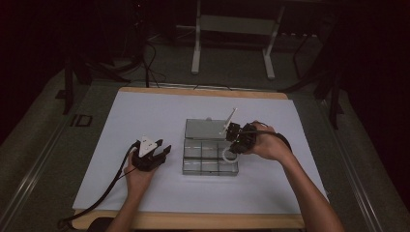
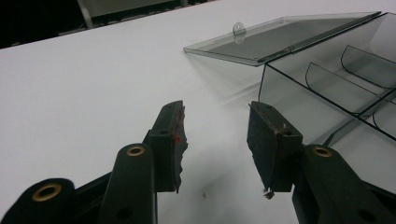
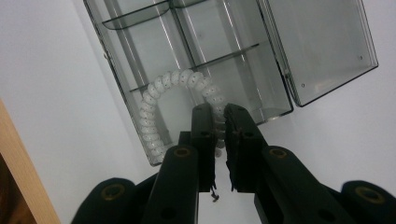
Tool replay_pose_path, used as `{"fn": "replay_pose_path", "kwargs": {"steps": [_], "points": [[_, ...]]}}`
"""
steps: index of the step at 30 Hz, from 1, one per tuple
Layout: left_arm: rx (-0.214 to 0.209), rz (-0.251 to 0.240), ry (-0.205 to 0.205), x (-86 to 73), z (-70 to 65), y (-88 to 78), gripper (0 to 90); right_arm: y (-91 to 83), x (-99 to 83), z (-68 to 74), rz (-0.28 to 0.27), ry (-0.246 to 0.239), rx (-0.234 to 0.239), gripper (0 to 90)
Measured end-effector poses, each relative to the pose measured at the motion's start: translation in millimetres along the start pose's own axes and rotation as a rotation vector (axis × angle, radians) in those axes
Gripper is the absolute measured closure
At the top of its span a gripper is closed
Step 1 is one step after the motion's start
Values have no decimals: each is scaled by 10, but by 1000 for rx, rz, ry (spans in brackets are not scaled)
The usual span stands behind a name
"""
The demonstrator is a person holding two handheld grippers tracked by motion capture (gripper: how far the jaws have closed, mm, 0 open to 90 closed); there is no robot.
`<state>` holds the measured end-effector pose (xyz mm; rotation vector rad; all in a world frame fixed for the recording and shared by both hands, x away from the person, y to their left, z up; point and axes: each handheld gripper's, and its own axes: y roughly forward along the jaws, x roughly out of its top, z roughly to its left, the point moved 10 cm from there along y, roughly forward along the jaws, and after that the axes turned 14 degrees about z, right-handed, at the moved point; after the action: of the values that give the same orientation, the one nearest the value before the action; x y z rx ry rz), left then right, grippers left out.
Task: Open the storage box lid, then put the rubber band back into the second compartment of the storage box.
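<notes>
Right gripper (image 3: 219,135) pinching white coiled cord (image 3: 161,86) at one end; rest of coil arcs up-left from jaws into clear divided box (image 3: 140,56), frame centre. Left gripper (image 2: 217,140) spread, empty, at box's left side, farther from coil.

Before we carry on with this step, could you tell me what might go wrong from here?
The right gripper pinches the white coiled cord at one end only, so the springy loop may flip out of the clear divided box on release. The cord arches over a divider, so it might not settle in one compartment. The left gripper is open beside the box, not bracing it, so the box could slide.
</notes>
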<state>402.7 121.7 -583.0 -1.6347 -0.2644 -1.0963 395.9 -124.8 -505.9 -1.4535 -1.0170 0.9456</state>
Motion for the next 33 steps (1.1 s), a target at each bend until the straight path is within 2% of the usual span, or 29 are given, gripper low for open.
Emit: {"fn": "replay_pose_path", "kwargs": {"steps": [33], "points": [[4,-4,3,2,-3,-2,567,33,207,-40,-10,7,2,826]]}}
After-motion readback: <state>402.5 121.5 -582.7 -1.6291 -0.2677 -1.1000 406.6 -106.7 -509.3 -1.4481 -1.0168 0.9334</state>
